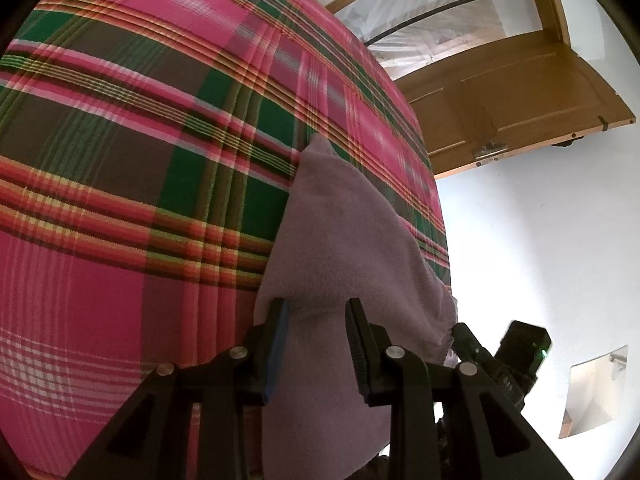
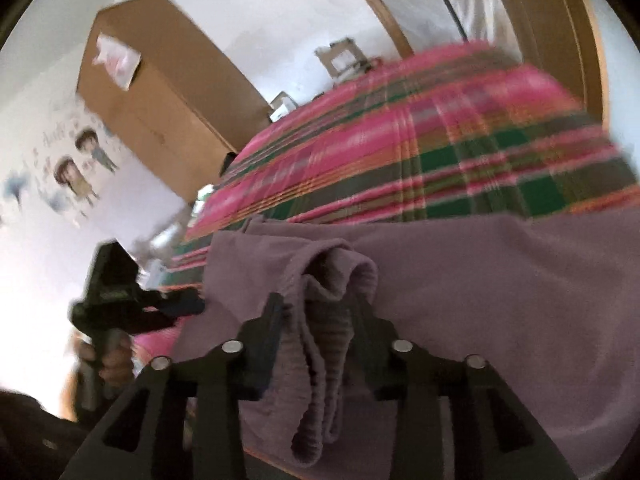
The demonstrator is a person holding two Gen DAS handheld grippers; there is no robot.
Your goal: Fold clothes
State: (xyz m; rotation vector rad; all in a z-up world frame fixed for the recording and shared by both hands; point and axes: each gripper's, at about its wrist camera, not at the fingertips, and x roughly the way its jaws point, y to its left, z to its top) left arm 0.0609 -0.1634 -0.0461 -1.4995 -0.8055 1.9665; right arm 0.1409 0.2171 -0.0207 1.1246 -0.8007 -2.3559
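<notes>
A mauve fleece garment point(image 1: 340, 220) lies on a pink and green plaid bedcover point(image 1: 140, 140). My left gripper point(image 1: 316, 312) sits at the garment's near end, with a bulge of fleece pinched between its fingers. In the blurred right wrist view the garment point(image 2: 480, 280) spreads across the foreground. Its ribbed band point(image 2: 320, 340) lies loosely bunched between the fingers of my right gripper point(image 2: 320, 308), whose jaws stand apart and do not squeeze it. A hand point(image 2: 112, 360) holds the left gripper point(image 2: 190, 300) at the cloth's left corner. A black housing with a green light point(image 1: 524, 344) shows past the cloth's right edge.
A brown wooden door point(image 1: 520, 92) stands ajar beyond the bed's right side. A tall brown wardrobe point(image 2: 160, 100) and a white wall with cartoon stickers point(image 2: 80, 168) stand to the left. Small boxes point(image 2: 340, 56) sit at the bed's far end.
</notes>
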